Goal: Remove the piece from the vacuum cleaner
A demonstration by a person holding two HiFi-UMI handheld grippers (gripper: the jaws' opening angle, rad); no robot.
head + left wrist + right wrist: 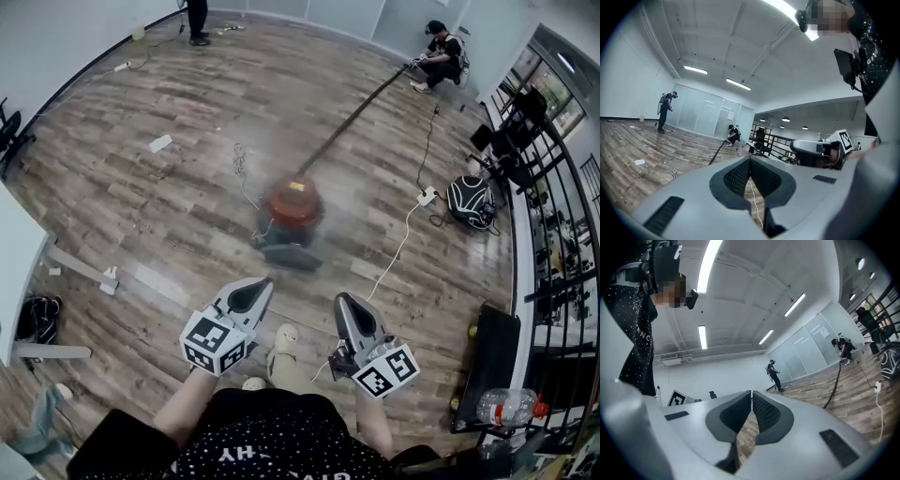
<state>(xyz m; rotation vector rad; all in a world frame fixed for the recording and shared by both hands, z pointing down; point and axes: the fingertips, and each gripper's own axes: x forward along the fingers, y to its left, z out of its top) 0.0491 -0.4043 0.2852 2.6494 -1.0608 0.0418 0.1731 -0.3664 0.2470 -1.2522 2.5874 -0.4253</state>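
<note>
An orange-red canister vacuum cleaner (291,214) stands on the wooden floor ahead of me, blurred. Its long dark hose (352,117) runs up and right to a crouching person (441,58) at the far wall. My left gripper (255,294) and right gripper (347,306) hang side by side above my feet, short of the vacuum and apart from it. Both are shut with nothing between the jaws. In the left gripper view the left gripper (750,160) has its tips meeting, and the hose (717,152) lies beyond. The right gripper (751,394) also shows closed tips, with the hose (834,385) at the right.
A white cable (398,246) runs from the vacuum's side to a power strip (427,196) beside a black backpack (469,201). A black railing (553,225) lines the right side, with a bottle (506,407) near it. Another person (198,19) stands at the far wall. Small white items (160,143) lie on the floor.
</note>
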